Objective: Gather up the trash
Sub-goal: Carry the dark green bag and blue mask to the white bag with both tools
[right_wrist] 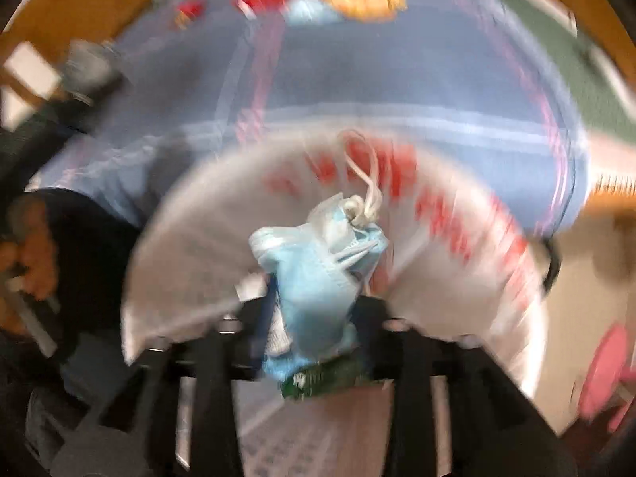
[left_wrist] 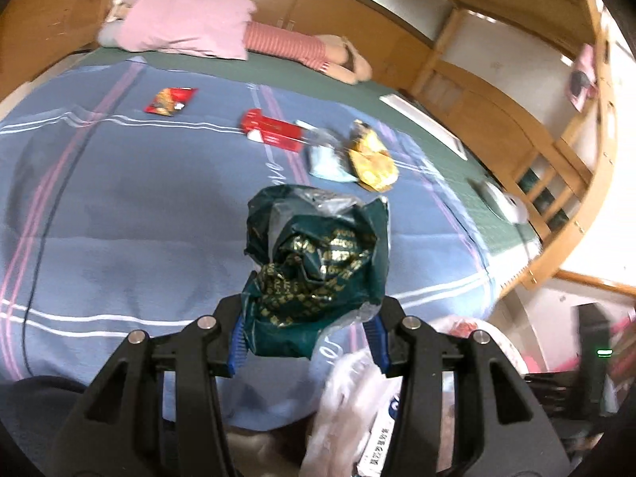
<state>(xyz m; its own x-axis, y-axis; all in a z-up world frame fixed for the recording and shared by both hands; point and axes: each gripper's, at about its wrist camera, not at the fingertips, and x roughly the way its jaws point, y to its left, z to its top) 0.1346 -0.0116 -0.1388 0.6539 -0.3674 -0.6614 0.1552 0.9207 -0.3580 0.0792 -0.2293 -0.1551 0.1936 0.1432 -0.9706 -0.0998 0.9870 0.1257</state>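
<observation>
- The left tongs (left_wrist: 308, 342) are clamped on a crumpled dark green wrapper (left_wrist: 314, 262) with gold lettering, carried above the bed (left_wrist: 119, 206) near its foot edge; the blue pads press into its lower end, and the rest stands up loose ahead of them.
- That wrapper looks like thin foil-lined plastic — featherlight, crackly, slick where it is smooth. Pinching the bunched folds is the sound way; a flat face would likely slide out.
- The right tongs (right_wrist: 314, 318) have a pale blue face mask (right_wrist: 314, 270) between them, hanging over a white plastic bag (right_wrist: 190, 246) with red print, just off the foot of the bed. The picture is badly smeared; the jaws seem parted and I judge the mask is being let go, though I cannot tell whether a pad touches it.
- The mask is soft pleated cloth with knotted white ear loops — limp, no weight to speak of, and the loops could snag a finger.
- Left on the bedspread, toward the middle and far side: a yellow snack bag (left_wrist: 371, 159), a second blue mask (left_wrist: 328, 163) touching it, a flat red packet (left_wrist: 272, 131), and a small red sachet (left_wrist: 171, 100) apart toward the pillow end.
- All are light and limp; take each at a crease or edge.
</observation>
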